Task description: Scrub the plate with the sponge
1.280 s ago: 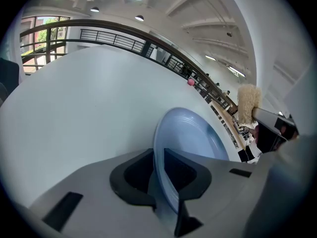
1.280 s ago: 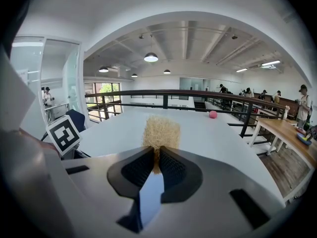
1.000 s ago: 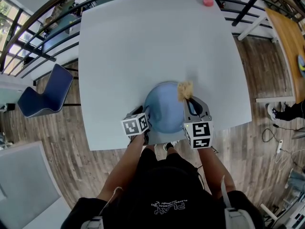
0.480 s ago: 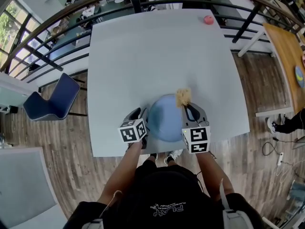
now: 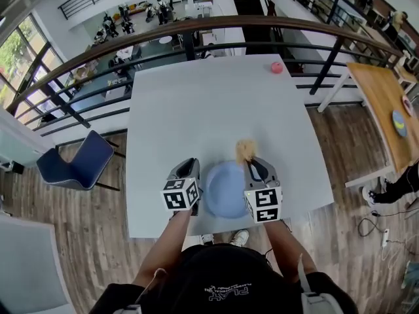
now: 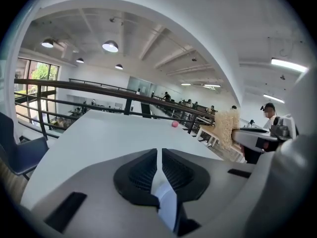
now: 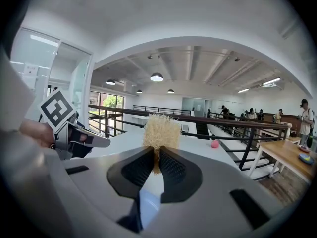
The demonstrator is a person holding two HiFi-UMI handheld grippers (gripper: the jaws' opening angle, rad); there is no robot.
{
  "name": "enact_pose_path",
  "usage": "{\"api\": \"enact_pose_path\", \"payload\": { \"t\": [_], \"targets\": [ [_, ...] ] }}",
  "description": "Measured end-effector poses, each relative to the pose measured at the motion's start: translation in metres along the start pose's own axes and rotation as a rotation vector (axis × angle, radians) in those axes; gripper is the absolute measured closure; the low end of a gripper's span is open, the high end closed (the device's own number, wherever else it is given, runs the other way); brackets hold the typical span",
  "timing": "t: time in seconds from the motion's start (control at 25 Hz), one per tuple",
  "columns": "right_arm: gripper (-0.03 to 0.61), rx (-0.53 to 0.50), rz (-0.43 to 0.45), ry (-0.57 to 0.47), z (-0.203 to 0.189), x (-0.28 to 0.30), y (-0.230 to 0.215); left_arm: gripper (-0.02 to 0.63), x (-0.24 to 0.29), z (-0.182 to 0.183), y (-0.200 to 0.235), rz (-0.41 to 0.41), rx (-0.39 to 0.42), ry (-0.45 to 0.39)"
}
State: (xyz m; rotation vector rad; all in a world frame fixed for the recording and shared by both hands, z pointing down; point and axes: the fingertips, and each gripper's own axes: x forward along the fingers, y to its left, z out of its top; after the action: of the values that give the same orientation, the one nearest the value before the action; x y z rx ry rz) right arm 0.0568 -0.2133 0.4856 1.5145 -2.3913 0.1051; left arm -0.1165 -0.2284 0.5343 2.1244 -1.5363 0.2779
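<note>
A round blue plate (image 5: 228, 188) lies on the white table (image 5: 196, 110) near its front edge, between my two grippers. My right gripper (image 5: 253, 165) is shut on a straw-coloured fibrous sponge (image 5: 245, 150), held just past the plate's far right rim; the sponge (image 7: 161, 130) sticks up from the jaws of that gripper (image 7: 156, 155). My left gripper (image 5: 189, 165) hangs by the plate's left edge. Its jaws have just been closing, and in the left gripper view the gripper (image 6: 159, 155) shows only a thin slit with nothing between. Neither gripper view shows the plate.
A small pink ball (image 5: 277, 67) rests at the table's far right corner. A dark railing (image 5: 196, 31) runs behind the table. A blue chair (image 5: 78, 162) stands to the left, and a wooden table (image 5: 386, 103) to the right.
The head view has pulled back and shows more of the room. Both grippers have lifted away from the plate, and the sponge has left its rim. The left jaws have drawn together.
</note>
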Motion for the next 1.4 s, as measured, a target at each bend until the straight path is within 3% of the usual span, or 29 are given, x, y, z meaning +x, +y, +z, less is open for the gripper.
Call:
{"api": "enact_pose_path", "payload": {
  "t": [0.28, 0.56, 0.96, 1.4],
  "targets": [
    [0.534, -0.020, -0.010, -0.058, 0.025, -0.014, 0.001, 0.601, -0.019, 0.047, -0.022, -0.052, 0.061, -0.127],
    [0.534, -0.030, -0.013, -0.095, 0.041, -0.026, 0.009, 0.601, -0.045, 0.092, -0.055, -0.180, 0.170, -0.309],
    [0.535, -0.054, -0.025, -0.127, 0.059, -0.041, 0.021, 0.601, -0.078, 0.120, -0.082, -0.257, 0.248, -0.410],
    [0.534, -0.041, -0.027, -0.151, 0.063, -0.052, 0.022, 0.601, -0.086, 0.110, -0.081, -0.254, 0.257, -0.397]
  ]
}}
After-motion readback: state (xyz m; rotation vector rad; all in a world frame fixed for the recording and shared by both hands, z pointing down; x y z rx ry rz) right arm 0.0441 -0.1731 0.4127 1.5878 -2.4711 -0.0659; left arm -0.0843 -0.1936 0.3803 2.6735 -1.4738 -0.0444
